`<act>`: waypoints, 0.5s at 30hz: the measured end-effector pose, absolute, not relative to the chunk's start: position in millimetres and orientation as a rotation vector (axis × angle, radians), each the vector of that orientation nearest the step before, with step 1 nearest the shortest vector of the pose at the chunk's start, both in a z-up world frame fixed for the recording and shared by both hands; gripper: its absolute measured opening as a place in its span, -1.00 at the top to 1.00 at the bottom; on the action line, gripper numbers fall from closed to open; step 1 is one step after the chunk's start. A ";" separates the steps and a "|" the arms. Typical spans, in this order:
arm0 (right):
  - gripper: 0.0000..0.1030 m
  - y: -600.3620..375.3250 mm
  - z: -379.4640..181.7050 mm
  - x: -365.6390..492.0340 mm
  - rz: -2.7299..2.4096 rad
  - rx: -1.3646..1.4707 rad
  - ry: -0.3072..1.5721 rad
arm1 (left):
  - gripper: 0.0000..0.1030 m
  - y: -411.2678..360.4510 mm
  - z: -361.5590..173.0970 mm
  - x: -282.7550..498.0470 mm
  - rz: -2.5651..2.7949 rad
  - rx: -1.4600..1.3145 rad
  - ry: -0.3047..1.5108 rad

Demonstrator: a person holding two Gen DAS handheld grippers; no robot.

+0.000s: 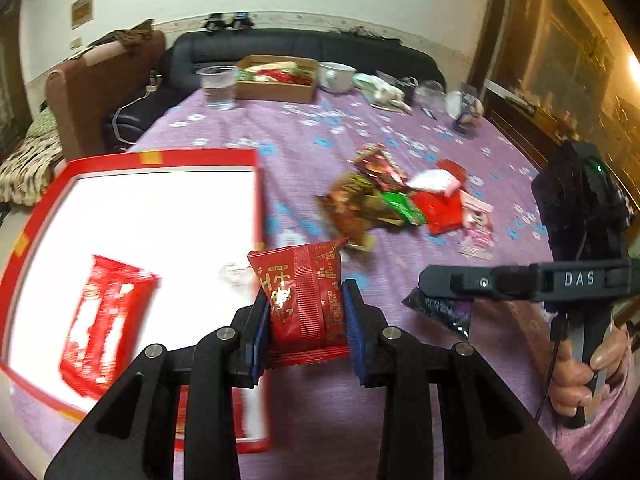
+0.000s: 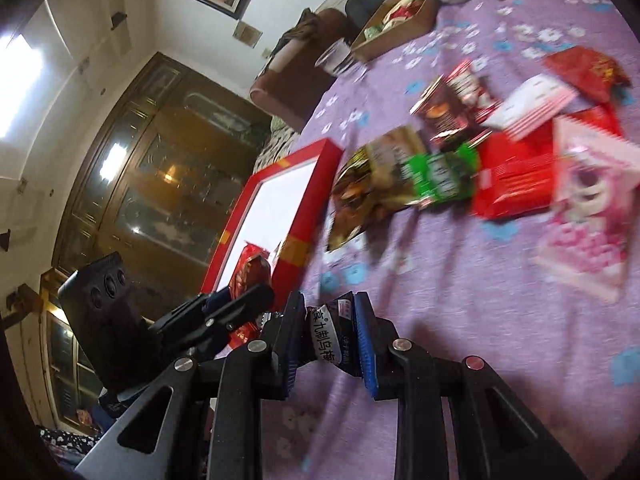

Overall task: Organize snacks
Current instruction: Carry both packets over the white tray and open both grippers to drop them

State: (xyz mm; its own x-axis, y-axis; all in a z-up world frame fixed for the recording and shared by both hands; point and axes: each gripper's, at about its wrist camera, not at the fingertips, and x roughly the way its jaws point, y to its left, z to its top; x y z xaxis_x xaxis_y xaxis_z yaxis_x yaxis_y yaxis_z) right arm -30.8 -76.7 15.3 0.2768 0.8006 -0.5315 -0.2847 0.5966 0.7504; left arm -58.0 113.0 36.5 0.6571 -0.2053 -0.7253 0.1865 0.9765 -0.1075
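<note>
My left gripper point(image 1: 306, 304) is shut on a red snack packet point(image 1: 304, 300), held upright just off the right edge of a red-rimmed box point(image 1: 168, 158) with a white inside. Another red packet point(image 1: 104, 324) lies flat in that box. My right gripper point(image 2: 326, 336) is shut on a small dark packet point(image 2: 330, 340) with a white label; in the left wrist view that dark packet point(image 1: 440, 308) hangs under the right gripper point(image 1: 436, 284). A heap of loose snack packets point(image 1: 400, 200) lies on the purple cloth beyond. In the right wrist view the left gripper point(image 2: 236, 304) holds its red packet point(image 2: 250, 276) by the box point(image 2: 296, 240).
A cardboard box of snacks point(image 1: 276, 78), a clear plastic cup point(image 1: 218, 86) and a white bowl point(image 1: 336, 76) stand at the far side of the table. Glass items point(image 1: 464, 108) are at the far right. A dark sofa point(image 1: 304, 46) and brown chair point(image 1: 100, 88) lie beyond.
</note>
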 end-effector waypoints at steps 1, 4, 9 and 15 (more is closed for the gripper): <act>0.51 -67.3 16.2 -30.0 0.789 0.581 1.056 | 0.41 119.6 37.4 -58.9 -0.212 -0.033 0.821; 0.51 -44.7 21.9 -27.5 0.802 0.573 1.049 | 0.40 140.5 40.5 -62.6 -0.173 -0.047 0.803; 0.51 -2.4 31.8 -19.8 0.830 0.553 1.057 | 0.40 177.0 39.5 -67.2 -0.103 -0.083 0.792; 0.50 53.6 36.5 -7.5 0.860 0.502 1.085 | 0.40 218.6 36.8 -72.8 -0.027 -0.117 0.783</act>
